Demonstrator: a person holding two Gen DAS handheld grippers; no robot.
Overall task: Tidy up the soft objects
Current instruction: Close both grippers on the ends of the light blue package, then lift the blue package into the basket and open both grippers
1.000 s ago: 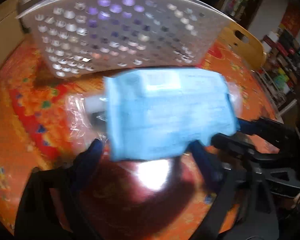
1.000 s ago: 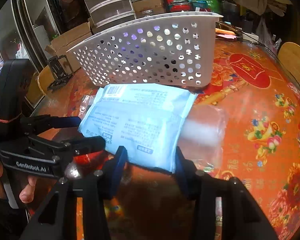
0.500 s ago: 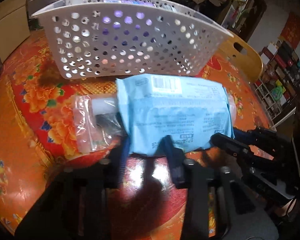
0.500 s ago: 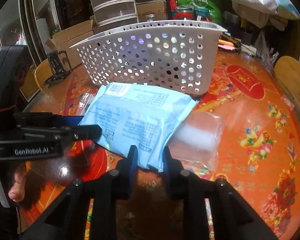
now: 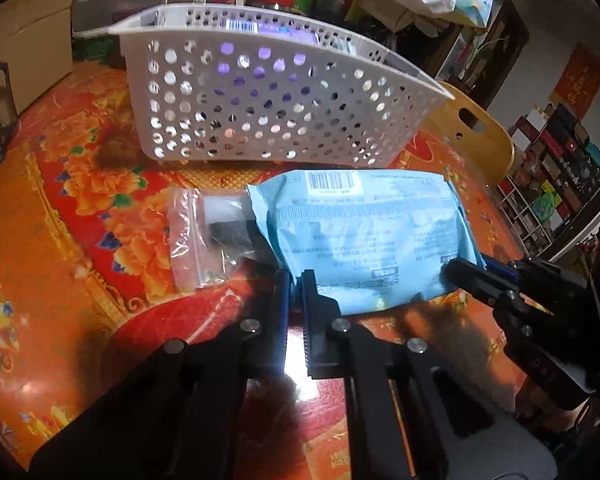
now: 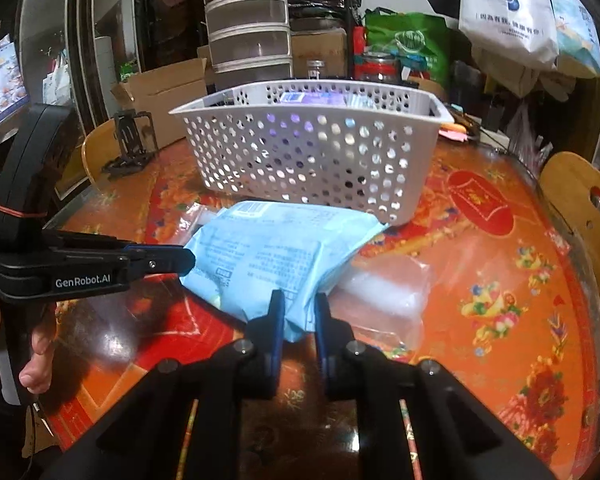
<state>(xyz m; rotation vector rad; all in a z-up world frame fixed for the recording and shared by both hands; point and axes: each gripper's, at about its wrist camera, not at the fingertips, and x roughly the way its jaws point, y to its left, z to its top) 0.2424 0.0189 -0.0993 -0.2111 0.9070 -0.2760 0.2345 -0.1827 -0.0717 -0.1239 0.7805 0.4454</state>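
A soft light-blue pack (image 5: 364,236) lies on the table in front of a white perforated basket (image 5: 268,104), partly over a clear plastic bag (image 5: 204,236). My left gripper (image 5: 296,288) is shut on the pack's near left corner. My right gripper (image 6: 299,312) is shut on the pack's (image 6: 276,248) other near corner. The basket (image 6: 312,148) holds purple and blue items, mostly hidden by its wall. Each gripper shows in the other's view, the right one (image 5: 484,276) and the left one (image 6: 160,262).
The table has a red and orange flowered cover (image 6: 500,300). A second clear bag (image 6: 388,292) lies right of the pack. Wooden chair backs (image 6: 580,200) stand at the table edge. Boxes, drawers and bags crowd the far side behind the basket.
Both grippers have closed from wide open onto the pack's near corners. Both cameras have risen and now see over the basket's rim.
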